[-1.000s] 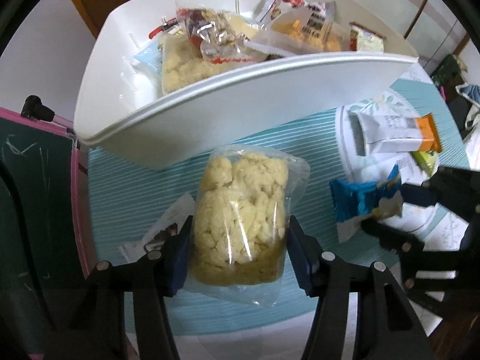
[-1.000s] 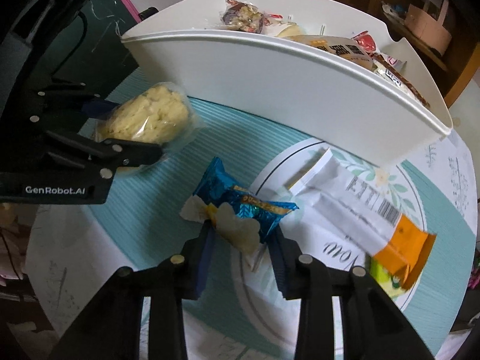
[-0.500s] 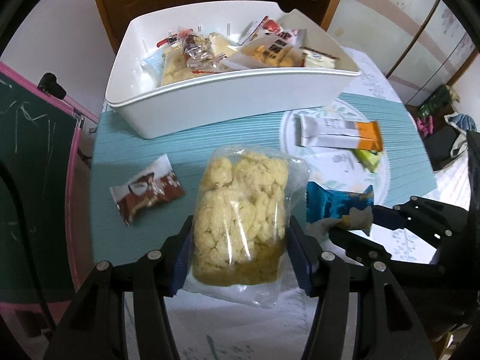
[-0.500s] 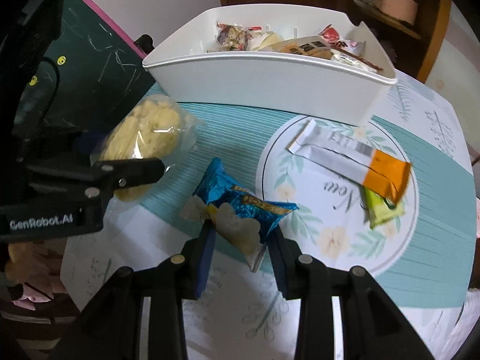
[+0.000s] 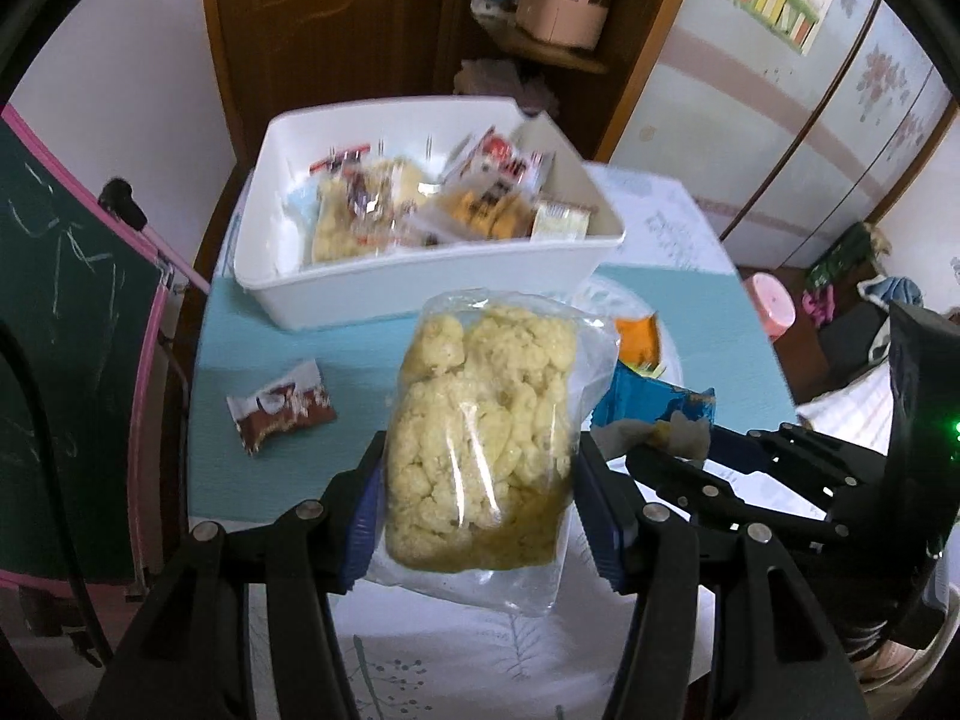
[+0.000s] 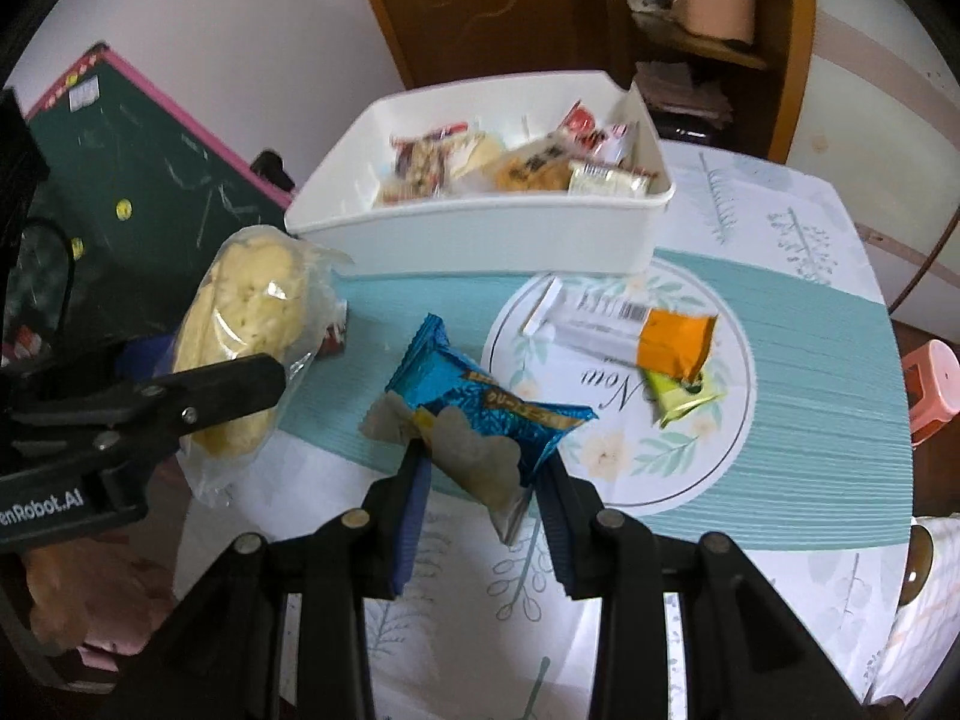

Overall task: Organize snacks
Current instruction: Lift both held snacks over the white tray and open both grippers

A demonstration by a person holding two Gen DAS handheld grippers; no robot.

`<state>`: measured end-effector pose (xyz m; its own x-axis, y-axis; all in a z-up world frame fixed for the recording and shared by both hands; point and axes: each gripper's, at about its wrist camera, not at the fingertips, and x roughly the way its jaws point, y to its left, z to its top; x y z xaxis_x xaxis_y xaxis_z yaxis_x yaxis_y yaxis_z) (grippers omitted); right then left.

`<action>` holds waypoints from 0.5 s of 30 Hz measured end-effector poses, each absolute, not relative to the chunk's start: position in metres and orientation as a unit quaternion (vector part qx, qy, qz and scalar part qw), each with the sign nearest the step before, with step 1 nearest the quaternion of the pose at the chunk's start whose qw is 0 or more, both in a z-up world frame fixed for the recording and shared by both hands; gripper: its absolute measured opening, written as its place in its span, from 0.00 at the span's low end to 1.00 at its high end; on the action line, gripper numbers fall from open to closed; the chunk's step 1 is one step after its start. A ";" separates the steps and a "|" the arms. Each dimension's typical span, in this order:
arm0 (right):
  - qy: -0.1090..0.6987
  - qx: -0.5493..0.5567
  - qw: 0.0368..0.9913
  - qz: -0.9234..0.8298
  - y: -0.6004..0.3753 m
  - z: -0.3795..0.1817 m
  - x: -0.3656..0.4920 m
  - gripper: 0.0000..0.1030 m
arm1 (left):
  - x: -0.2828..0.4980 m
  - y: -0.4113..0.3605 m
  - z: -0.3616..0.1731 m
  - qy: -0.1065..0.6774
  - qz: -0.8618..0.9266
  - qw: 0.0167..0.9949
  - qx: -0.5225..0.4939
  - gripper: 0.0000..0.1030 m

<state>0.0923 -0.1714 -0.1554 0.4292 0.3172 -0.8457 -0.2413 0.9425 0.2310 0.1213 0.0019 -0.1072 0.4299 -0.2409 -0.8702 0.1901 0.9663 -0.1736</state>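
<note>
My left gripper [image 5: 480, 480] is shut on a clear bag of pale yellow puffed snack [image 5: 486, 432] and holds it above the table's near edge; the bag also shows in the right wrist view [image 6: 246, 324]. My right gripper [image 6: 480, 474] is shut on a blue snack packet [image 6: 480, 402], also held above the table; it shows at the right of the left wrist view [image 5: 654, 408]. A white bin [image 5: 444, 282] with several snack packs stands at the far side of the table, also in the right wrist view [image 6: 492, 234].
A brown-and-white candy pack [image 5: 279, 411] lies on the teal mat left of the bag. A white-and-orange bar [image 6: 630, 333] and a green packet [image 6: 678, 393] lie on the round placemat. A green chalkboard [image 5: 66, 312] stands at the left. A pink stool [image 6: 930, 387] is right of the table.
Both grippers have drawn back and up from the bin with their snacks still held. The bin now looks smaller and farther, and more of the table and room is in view.
</note>
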 end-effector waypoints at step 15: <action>0.469 0.025 0.872 0.140 -0.167 -0.096 0.141 0.34 | 0.173 0.000 -0.036 0.459 -0.108 0.882 0.008 0.55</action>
<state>0.1410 -0.1670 -0.0958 0.5218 0.2669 -0.8102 -0.2205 0.9597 0.1741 0.1733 0.0005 -0.0359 0.5550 -0.1830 -0.8114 0.1982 0.9765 -0.0847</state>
